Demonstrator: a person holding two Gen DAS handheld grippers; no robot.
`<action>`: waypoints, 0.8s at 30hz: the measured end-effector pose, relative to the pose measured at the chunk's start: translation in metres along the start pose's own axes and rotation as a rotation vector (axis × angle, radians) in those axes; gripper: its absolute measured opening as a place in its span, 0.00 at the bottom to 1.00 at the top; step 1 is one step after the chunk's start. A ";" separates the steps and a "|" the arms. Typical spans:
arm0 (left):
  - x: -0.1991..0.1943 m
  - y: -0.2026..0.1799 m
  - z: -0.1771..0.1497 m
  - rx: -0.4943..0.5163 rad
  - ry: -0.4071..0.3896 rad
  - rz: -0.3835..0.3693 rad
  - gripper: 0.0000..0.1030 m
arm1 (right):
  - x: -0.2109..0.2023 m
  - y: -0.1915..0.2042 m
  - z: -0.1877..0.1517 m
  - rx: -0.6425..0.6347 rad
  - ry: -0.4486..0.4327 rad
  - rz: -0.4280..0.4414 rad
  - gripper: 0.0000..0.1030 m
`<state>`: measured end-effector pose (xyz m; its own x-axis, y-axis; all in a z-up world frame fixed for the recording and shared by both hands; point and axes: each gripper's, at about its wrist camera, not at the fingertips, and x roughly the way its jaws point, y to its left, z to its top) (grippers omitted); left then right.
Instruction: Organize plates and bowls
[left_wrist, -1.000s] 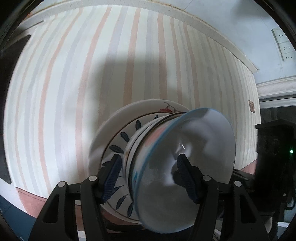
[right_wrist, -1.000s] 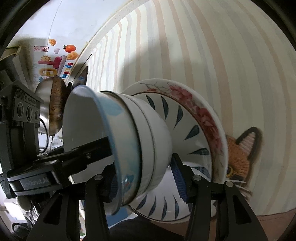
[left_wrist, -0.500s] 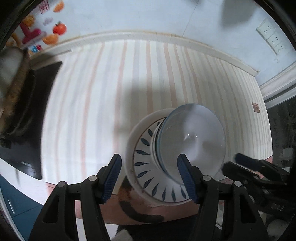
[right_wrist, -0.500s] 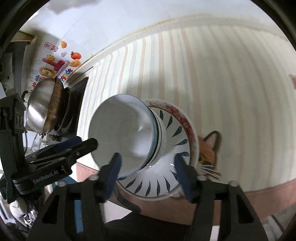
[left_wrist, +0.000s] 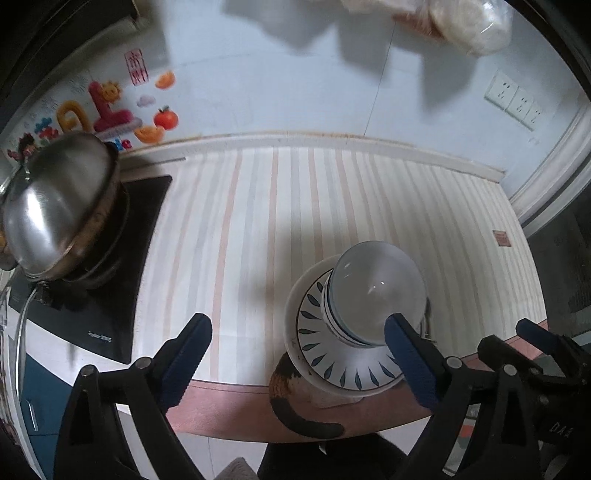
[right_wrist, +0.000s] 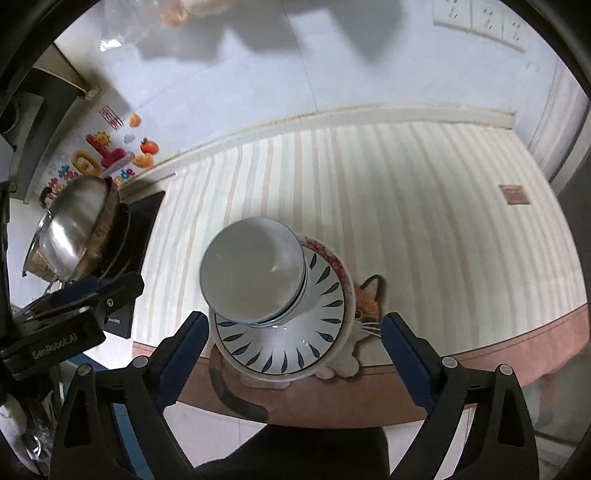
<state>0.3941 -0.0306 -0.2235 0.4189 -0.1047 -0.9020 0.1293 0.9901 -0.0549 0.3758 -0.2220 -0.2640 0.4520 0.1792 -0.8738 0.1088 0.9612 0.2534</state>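
Nested white bowls (right_wrist: 255, 273) sit on leaf-patterned plates (right_wrist: 295, 347) — left gripper (left_wrist: 299, 358) and right gripper (right_wrist: 291, 354) both opening wide, holding nothing.

1. "GenRobot.AI" — white letters on the black body of the left gripper (right_wrist: 59, 341), seen at the left edge of the right wrist view.
2. Small white print on the near corner of the black cooktop (left_wrist: 99, 334), left on the worktop — too small to read.
3. Red characters on a wall sticker (left_wrist: 136, 67) far left — not legible.
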 end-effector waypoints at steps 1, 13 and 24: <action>-0.007 0.000 -0.002 -0.001 -0.011 -0.002 0.93 | -0.008 0.001 -0.001 -0.002 -0.017 -0.001 0.94; -0.119 -0.013 -0.062 -0.025 -0.202 0.061 0.93 | -0.139 0.027 -0.047 -0.112 -0.243 -0.031 0.96; -0.204 -0.024 -0.142 -0.057 -0.279 0.095 0.93 | -0.239 0.041 -0.132 -0.171 -0.345 -0.015 0.96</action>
<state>0.1775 -0.0200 -0.0987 0.6585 -0.0251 -0.7522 0.0306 0.9995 -0.0066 0.1551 -0.1977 -0.0998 0.7263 0.1115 -0.6783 -0.0181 0.9895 0.1434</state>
